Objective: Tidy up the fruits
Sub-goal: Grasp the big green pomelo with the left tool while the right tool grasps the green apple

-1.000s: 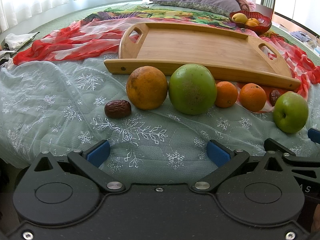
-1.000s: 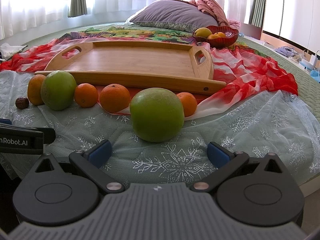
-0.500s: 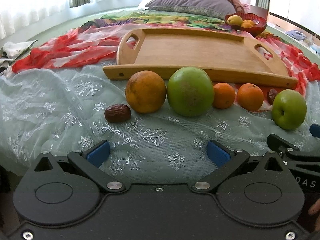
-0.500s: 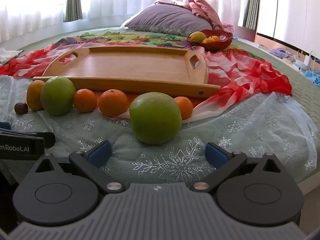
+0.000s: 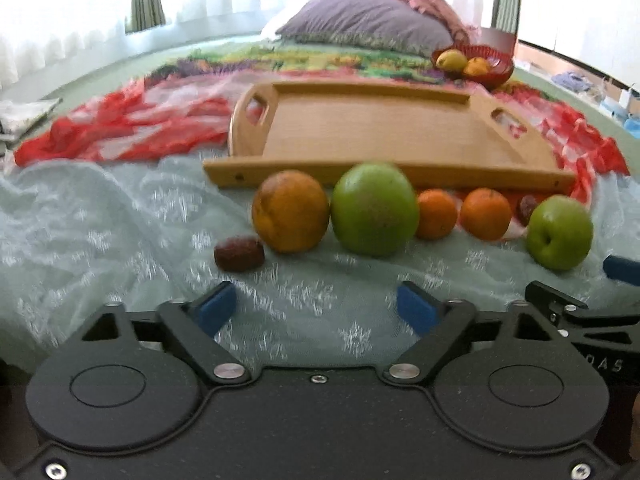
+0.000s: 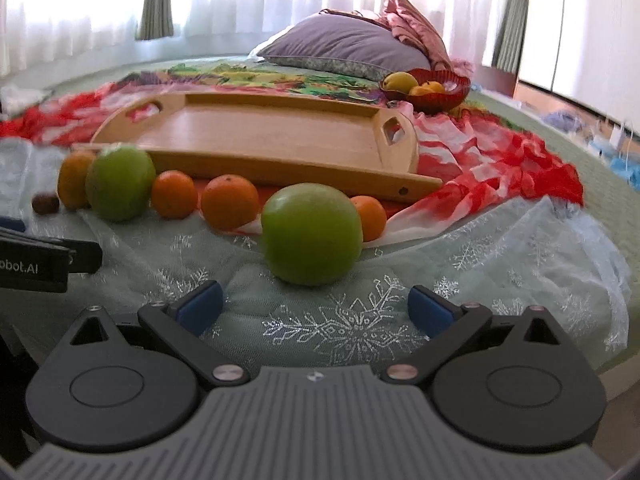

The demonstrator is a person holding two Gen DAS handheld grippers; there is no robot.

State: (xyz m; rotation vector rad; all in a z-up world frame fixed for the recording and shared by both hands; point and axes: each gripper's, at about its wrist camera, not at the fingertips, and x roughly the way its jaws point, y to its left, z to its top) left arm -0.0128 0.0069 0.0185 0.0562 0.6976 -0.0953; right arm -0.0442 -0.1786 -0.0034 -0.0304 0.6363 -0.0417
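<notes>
We see the fruits (image 5: 374, 208) lined up just in front of the tray (image 5: 384, 136). Our left gripper (image 5: 316, 308) is closing on nothing, and our right gripper (image 6: 316, 304) is open and empty. A bump could roll the round fruits off the soft bed (image 5: 100, 216).

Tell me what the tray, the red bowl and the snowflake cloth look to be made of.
Tray: pale wood, perhaps bamboo, smooth matte with faint grain. Red bowl: glossy and translucent, glass or plastic; cannot tell which. Snowflake cloth: sheer mesh, silvery snowflakes, bedding showing through.
</notes>
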